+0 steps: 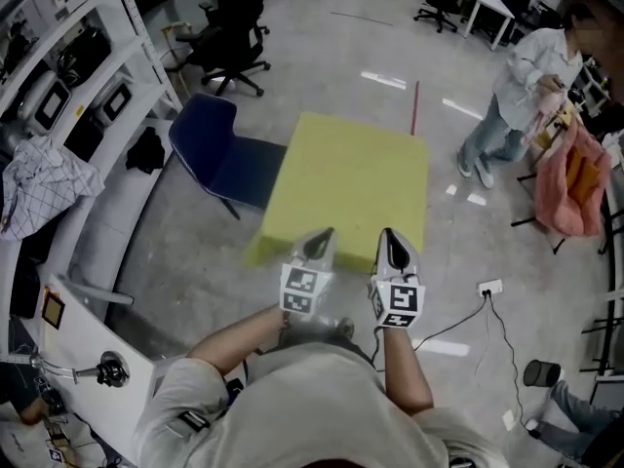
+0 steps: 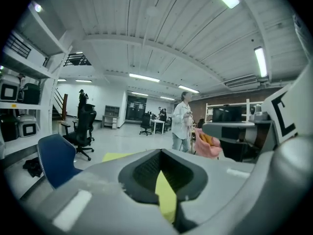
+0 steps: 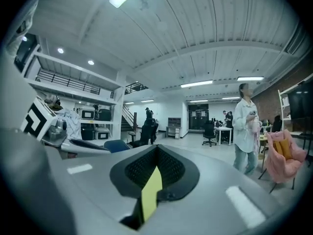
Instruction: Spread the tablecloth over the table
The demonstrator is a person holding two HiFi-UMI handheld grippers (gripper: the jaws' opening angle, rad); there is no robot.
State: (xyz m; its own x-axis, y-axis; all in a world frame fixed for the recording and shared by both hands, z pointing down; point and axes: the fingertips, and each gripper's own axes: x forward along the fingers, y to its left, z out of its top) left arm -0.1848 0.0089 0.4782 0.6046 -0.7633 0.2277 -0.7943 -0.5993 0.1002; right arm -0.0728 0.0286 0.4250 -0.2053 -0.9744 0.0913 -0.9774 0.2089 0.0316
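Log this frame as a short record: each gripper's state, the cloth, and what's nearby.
left gripper: shut on the near edge of the yellow tablecloth
right gripper: shut on the same near edge, beside the left one
cloth state: stretched out flat ahead of the person, near-left corner drooping
blue chair: on the floor, left of the cloth
bystander: standing at far right, apart from the cloth
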